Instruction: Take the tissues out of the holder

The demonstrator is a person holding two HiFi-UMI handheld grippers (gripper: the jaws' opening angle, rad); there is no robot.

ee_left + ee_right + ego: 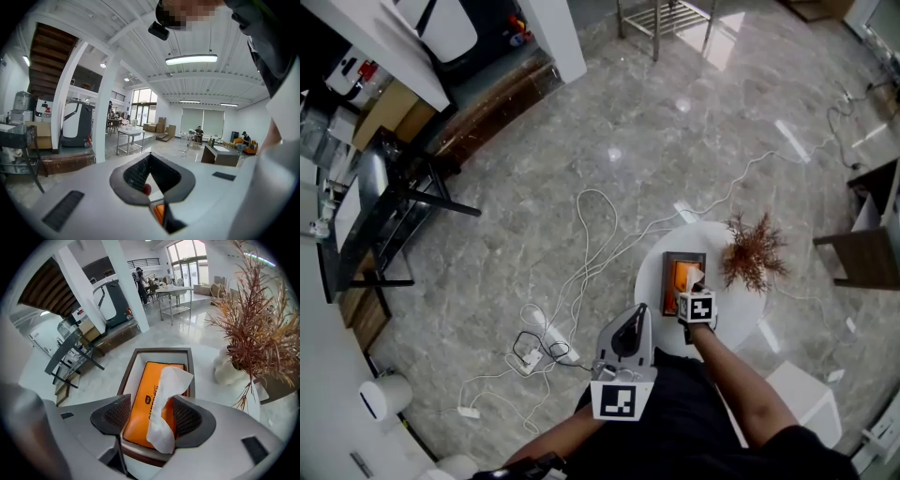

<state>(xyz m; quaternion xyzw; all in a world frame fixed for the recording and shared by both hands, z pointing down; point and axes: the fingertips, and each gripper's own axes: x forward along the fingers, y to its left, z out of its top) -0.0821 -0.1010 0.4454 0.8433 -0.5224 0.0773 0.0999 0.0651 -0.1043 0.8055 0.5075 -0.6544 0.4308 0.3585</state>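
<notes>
The tissue [172, 379], at three o'clock on the pack [147, 392], is straddled by the spread right gripper [152, 416]; pinching low is advised. The left gripper [150, 157] is closed, empty.

Glossy grey marble floor [694, 122] fills the frame; a white pillar [561, 37] stands at top, a black-framed table [394, 192] at left.

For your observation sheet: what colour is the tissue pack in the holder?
Tissue pack: orange; best in right gripper view.
</notes>
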